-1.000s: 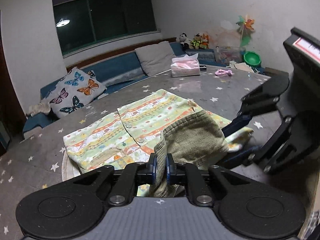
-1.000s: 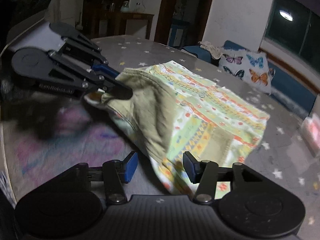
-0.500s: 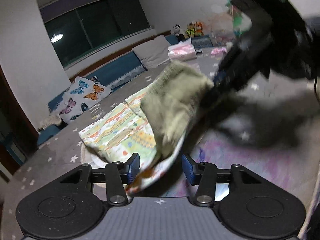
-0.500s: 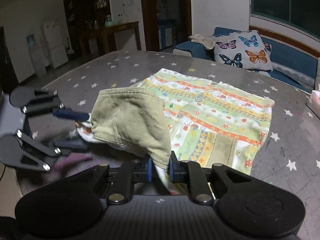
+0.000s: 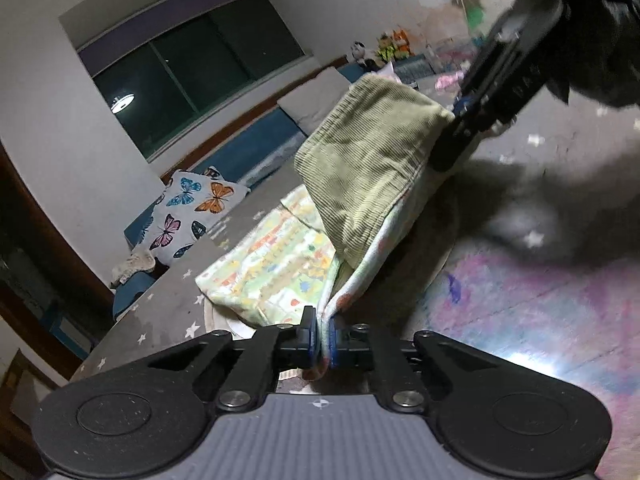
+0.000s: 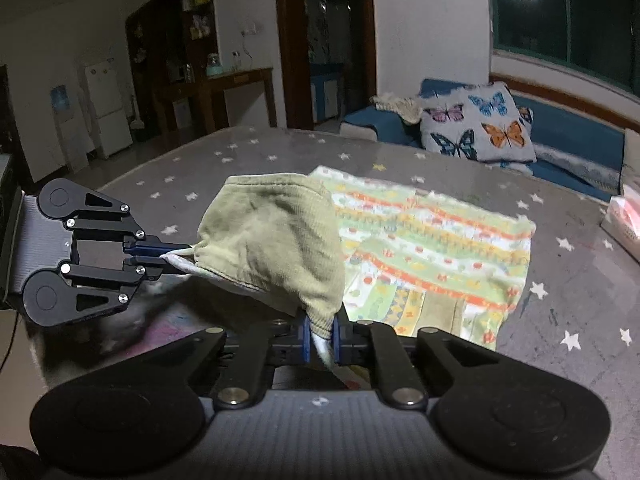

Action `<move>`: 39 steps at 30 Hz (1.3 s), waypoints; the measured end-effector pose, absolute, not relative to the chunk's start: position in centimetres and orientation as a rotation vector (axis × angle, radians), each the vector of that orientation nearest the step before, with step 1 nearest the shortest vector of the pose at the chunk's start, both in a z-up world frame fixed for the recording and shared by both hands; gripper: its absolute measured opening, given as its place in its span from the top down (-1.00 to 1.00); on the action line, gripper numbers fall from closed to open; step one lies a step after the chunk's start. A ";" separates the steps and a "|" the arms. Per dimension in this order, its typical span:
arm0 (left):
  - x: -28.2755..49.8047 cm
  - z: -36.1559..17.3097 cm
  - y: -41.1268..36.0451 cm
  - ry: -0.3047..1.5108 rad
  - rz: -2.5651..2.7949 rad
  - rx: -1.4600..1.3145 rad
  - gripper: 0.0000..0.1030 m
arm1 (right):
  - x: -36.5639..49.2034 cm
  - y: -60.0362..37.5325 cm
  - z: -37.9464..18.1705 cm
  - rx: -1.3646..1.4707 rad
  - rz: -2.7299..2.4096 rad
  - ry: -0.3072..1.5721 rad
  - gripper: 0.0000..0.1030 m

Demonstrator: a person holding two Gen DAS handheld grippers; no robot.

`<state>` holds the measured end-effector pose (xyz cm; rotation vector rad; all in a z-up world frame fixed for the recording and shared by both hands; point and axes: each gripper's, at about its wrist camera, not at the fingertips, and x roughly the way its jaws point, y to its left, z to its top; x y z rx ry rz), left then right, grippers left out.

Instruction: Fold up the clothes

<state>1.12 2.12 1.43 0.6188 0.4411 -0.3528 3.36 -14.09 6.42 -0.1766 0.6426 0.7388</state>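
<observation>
A small patterned garment (image 6: 432,240) with a green corduroy part (image 6: 276,236) lies on the grey star-print table (image 6: 248,160). Its near end is lifted off the table. My left gripper (image 5: 323,340) is shut on one lifted corner of the garment (image 5: 360,184). It also shows at the left of the right wrist view (image 6: 160,256). My right gripper (image 6: 320,336) is shut on the other lifted corner. It also shows at the upper right of the left wrist view (image 5: 456,120). The corduroy part hangs stretched between the two grippers.
A butterfly cushion (image 6: 480,128) lies on a blue sofa (image 6: 568,140) beyond the table. A pink tissue box (image 6: 628,216) stands at the table's right edge. A pink and blue smeared patch (image 5: 540,312) covers the near table surface. Toys (image 5: 384,50) sit by the far wall.
My left gripper, open half a second ago, has shut on a lifted corner. Both grippers have raised the garment's near end higher above the table.
</observation>
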 end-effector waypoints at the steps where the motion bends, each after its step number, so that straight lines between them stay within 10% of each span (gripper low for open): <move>1: 0.5 1.9 2.2 0.438 -0.361 0.603 0.89 | 2.8 -14.3 6.8 -0.179 0.748 0.634 0.83; 13: -7.2 9.2 3.2 0.407 -0.445 0.435 0.89 | -5.1 -16.4 12.4 -0.222 0.885 0.592 0.84; 39: 13.3 1.8 4.0 0.697 -0.269 0.289 0.80 | 12.5 -16.9 5.1 -0.140 0.538 0.773 0.67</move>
